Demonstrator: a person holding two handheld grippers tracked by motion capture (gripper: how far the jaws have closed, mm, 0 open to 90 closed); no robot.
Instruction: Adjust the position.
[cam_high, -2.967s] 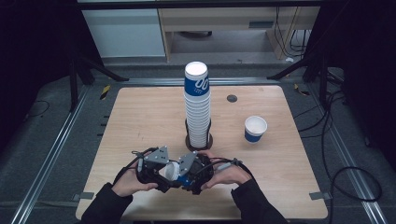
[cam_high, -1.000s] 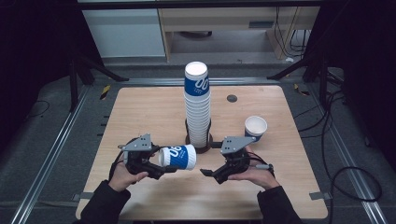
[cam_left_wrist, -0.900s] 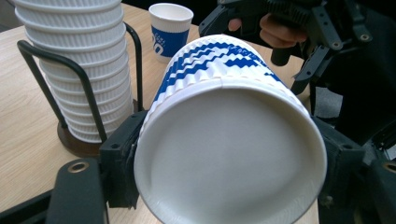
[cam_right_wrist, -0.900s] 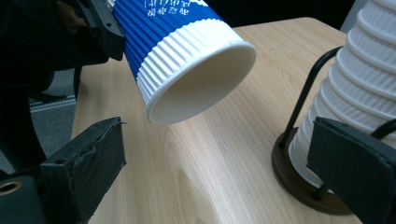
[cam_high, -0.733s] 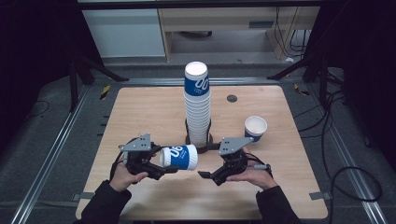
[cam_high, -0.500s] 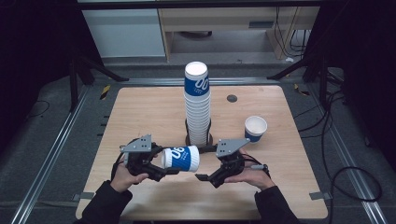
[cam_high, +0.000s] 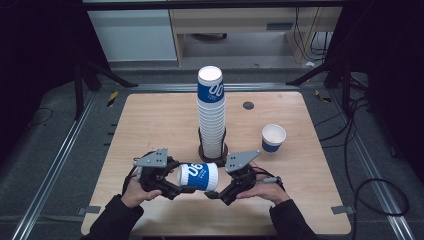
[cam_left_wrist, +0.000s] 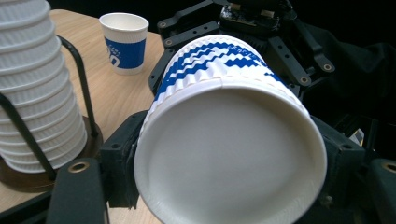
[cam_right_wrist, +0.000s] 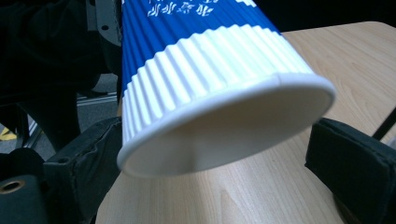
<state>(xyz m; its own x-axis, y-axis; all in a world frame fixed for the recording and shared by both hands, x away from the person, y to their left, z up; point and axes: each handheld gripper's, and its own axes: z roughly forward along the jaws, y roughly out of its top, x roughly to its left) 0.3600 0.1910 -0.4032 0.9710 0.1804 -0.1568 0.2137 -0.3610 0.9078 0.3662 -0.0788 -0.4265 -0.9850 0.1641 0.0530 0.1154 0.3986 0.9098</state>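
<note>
Wooden table (cam_high: 150, 125), dark hole (cam_high: 248, 105) in tabletop, black cables (cam_high: 360, 150) on floor

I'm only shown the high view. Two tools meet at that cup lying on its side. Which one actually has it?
Observer: The left one. In the left gripper view the left fingers press on either side of the cup at its closed base.
Operator: And the right tool, is it squeezing too?
Observer: No. In the right gripper view the right fingers stand wide around the cup's open mouth, with bare table showing between one finger and the rim.
Operator: Is anything in the cup?
Observer: The right gripper view looks partly into the mouth; the part of the inside that shows is plain white, with nothing in it.
</note>
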